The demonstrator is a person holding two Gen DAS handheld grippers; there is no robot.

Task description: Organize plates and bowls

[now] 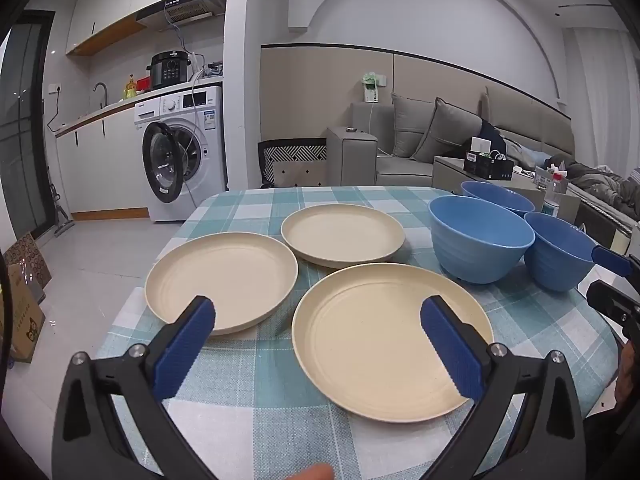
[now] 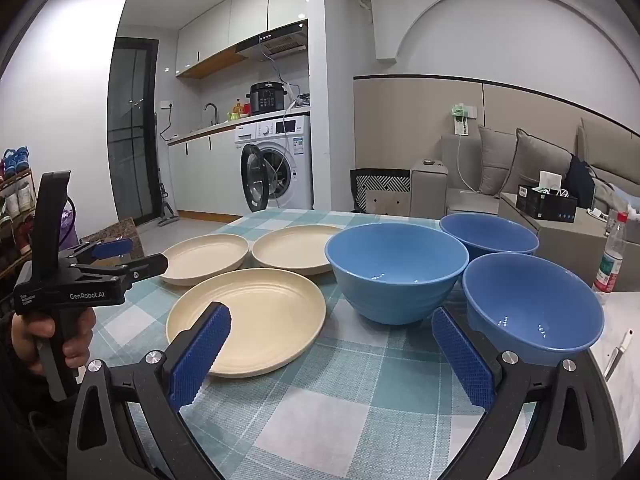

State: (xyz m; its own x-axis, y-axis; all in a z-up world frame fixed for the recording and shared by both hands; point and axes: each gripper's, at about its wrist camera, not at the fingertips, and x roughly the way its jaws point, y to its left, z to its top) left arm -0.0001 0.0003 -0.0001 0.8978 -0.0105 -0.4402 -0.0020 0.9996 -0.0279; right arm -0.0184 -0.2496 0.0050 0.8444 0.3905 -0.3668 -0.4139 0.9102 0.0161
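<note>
Three cream plates and three blue bowls are laid out singly on a surface point(image 1: 256, 404) covered with a checked cloth; nothing is stacked, so the sorting is judged not yet begun.

In the left wrist view, the left gripper point(image 1: 318, 334) is seen at the bottom of the frame with its fingers spread wide and empty. The near plate point(image 1: 384, 344) lies at lower centre, partly between the fingers, likely lined up as the first pick. The left plate point(image 1: 222, 276) sits at centre left and the far plate point(image 1: 342, 234) just above centre; the three are near one another without overlapping.

In the right wrist view, the right gripper point(image 2: 332, 338) is likewise held open and empty at the bottom. The middle bowl point(image 2: 396, 272) stands at centre, the right bowl point(image 2: 534, 304) at centre right just behind one finger, and the far bowl point(image 2: 490, 234) above them. Plates are grouped to the left and bowls to the right, so each gripper seems assigned its own kind.
</note>
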